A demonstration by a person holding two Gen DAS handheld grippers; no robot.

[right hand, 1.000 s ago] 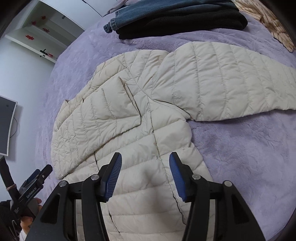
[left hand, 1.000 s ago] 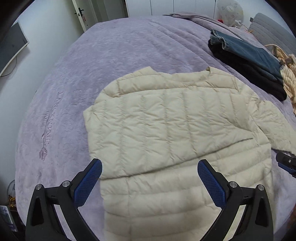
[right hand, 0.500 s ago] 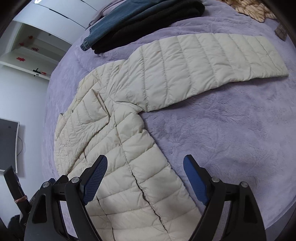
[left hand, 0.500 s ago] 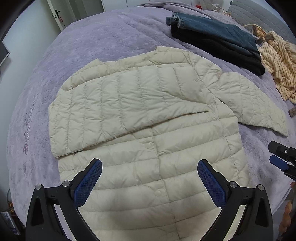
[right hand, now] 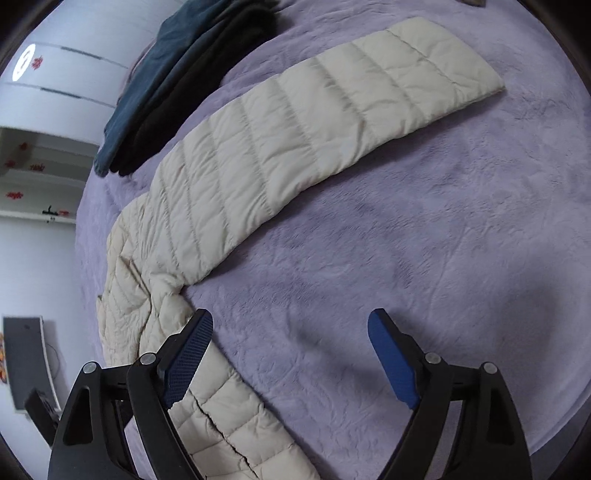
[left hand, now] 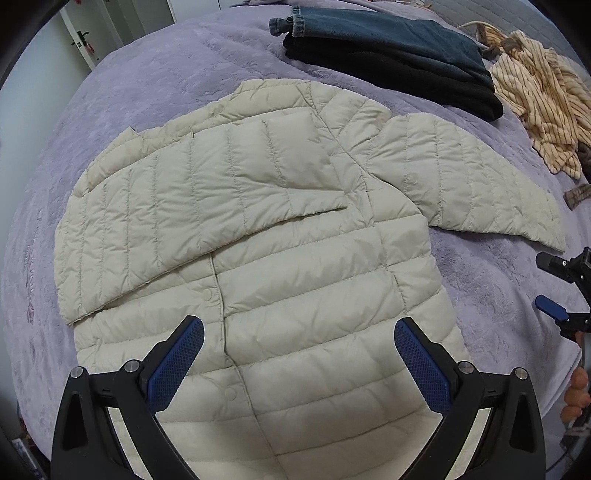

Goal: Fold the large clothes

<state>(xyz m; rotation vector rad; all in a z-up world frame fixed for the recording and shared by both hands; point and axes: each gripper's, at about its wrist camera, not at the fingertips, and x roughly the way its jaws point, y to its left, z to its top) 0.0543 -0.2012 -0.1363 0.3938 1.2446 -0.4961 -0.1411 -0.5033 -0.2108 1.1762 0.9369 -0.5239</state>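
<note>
the cream quilted down jacket (left hand: 295, 266) lies flat, front up, on the lavender plush bedspread (left hand: 166, 66). one sleeve (left hand: 177, 206) is already folded across the chest; the other sleeve (right hand: 314, 122) is spread straight out to the side, so the fold looks roughly a third done, with that sleeve and the body folds left. the left gripper (left hand: 299, 354) hovers over the hem with its jaws wide apart, holding nothing. the right gripper (right hand: 291, 354) is equally wide and empty, over bare bedspread beside the jacket's edge. the shell is smooth, puffy, stitched in horizontal channels with snap buttons. folded dark jeans (left hand: 388, 33) and a crumpled striped shirt (left hand: 543, 99) lie beyond.
</note>
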